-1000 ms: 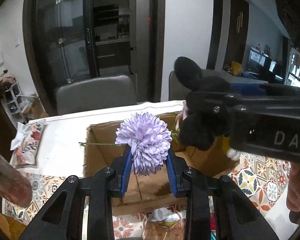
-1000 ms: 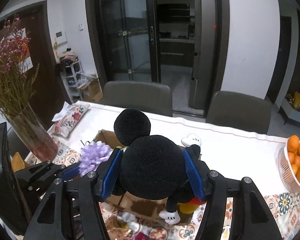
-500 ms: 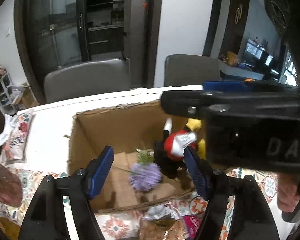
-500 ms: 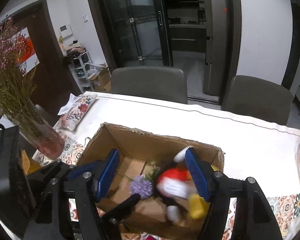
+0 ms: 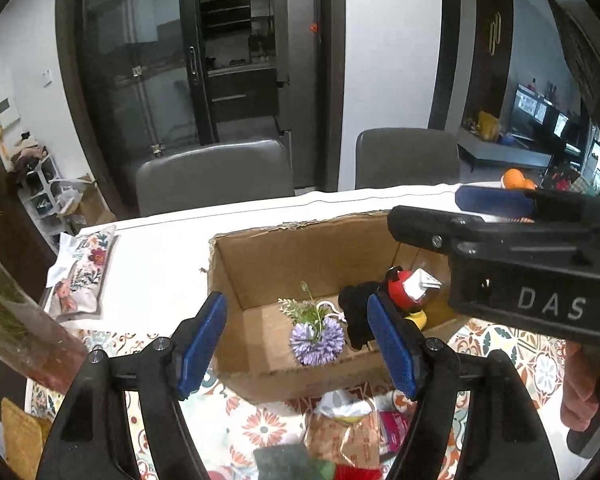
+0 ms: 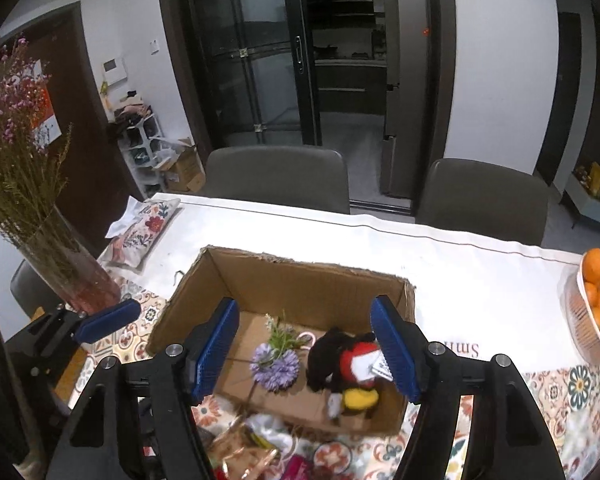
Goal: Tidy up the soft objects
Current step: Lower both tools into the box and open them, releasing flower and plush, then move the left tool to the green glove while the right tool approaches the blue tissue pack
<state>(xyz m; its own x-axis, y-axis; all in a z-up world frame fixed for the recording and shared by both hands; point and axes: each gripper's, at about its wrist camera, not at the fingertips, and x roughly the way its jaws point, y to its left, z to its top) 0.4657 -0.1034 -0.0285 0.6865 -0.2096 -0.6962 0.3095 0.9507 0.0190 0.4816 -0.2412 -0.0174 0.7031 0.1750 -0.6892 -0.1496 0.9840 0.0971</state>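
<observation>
An open cardboard box (image 5: 300, 228) (image 6: 300, 280) stands on the table just beyond both grippers. Inside it lie a purple artificial flower (image 5: 317, 340) (image 6: 276, 368) with a green sprig and, on its right, a black mouse plush (image 5: 358, 312) (image 6: 340, 356) in red shorts and yellow shoes. My left gripper (image 5: 294, 298) hovers over the box's near edge, open, with nothing between its blue pads. My right gripper (image 6: 304, 301) is open too, empty, above the box. Its fingers (image 5: 420, 228) cross the right side of the left wrist view.
A glass vase of dried flowers (image 6: 80, 280) stands at the left, with a floral pouch (image 6: 140, 232) behind it. A basket of oranges (image 6: 596, 304) sits at the right edge. Crumpled packets (image 5: 348, 432) lie before the box. Two grey chairs (image 6: 276, 180) face the far side.
A second ago the left gripper held the purple flower and the right held the plush over the box. Both have opened and let go, and both things now lie in the box.
</observation>
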